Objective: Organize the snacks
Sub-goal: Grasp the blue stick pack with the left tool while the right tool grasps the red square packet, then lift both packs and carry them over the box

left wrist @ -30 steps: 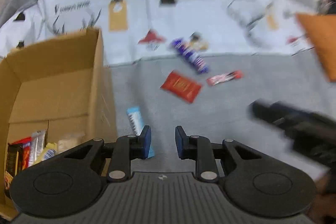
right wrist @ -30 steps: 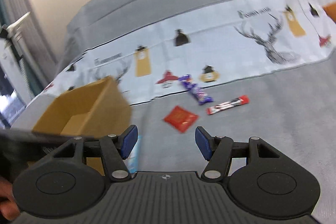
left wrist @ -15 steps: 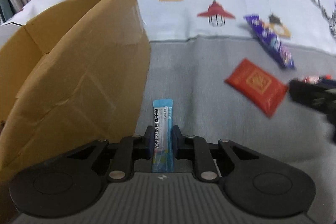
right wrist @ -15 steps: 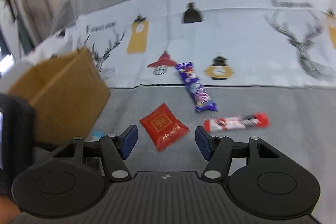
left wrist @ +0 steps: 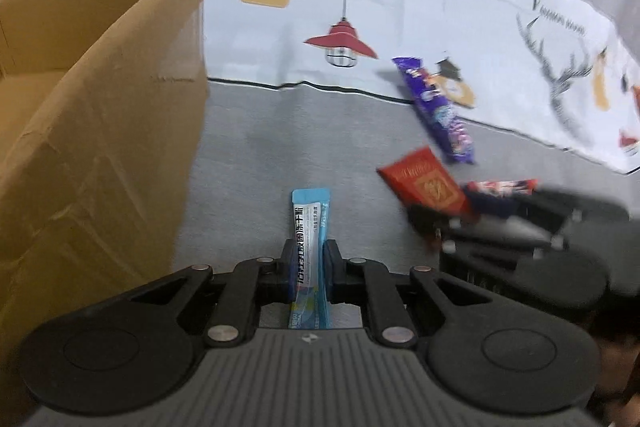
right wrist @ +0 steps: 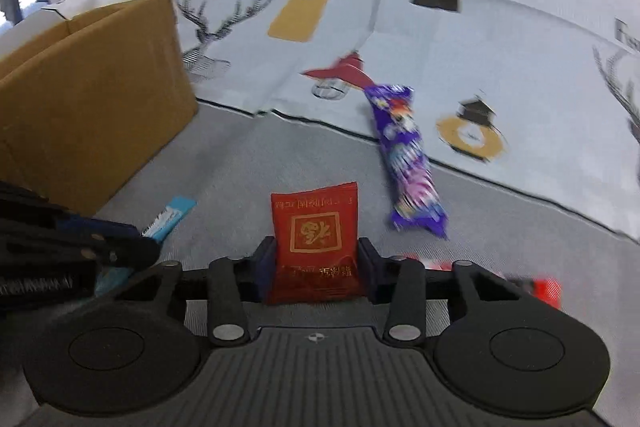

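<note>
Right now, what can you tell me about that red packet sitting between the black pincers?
The red packet is a flat, glossy foil sachet, roughly square, with a gold-framed emblem and gold characters printed on it. It lies flat on the grey cloth, its near half between the blue pads of the right gripper, whose jaws are closing on its two side edges. A purple wrapper lies apart to its right, and a red-and-white bar sits just beside it.

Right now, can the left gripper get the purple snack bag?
Probably not yet. The left gripper is already shut on the blue snack stick, so it is busy. The purple snack bag lies farther off on the cloth, with nothing covering it, past the red packet.
</note>
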Available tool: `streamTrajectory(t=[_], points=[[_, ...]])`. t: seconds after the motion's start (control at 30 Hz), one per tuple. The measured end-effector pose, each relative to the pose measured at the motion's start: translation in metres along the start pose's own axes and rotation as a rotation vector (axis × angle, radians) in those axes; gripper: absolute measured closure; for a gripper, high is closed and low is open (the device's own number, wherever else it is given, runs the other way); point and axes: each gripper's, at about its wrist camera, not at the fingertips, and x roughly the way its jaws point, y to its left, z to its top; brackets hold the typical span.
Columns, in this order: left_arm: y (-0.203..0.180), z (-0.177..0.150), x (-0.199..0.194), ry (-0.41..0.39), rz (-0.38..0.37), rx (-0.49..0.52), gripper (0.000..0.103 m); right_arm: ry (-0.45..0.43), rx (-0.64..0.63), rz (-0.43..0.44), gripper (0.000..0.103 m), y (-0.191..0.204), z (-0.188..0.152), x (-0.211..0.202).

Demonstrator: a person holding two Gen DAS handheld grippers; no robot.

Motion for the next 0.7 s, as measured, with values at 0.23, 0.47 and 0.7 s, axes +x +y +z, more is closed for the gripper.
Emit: streamTrajectory(t=[0.23, 0.47, 0.7], points=[[-0.007, 0.005, -0.014, 0.109, -0.077, 0.023, 0.089, -0.022, 0.265, -0.018, 0.061, -0.017, -0.019, -0.068], [-0.006, 0.027, -0.093, -0.017, -0.13, 0.106, 0.089, -0.123, 0.345, -0.039, 0.06, 0.021, -0.012, -0.134], [0.03, 0.039, -0.203, -0.182, -0.146, 0.078, 0.089, -0.25, 0.296, 0.012, 0.06, 0.104, 0.031, -0.207]])
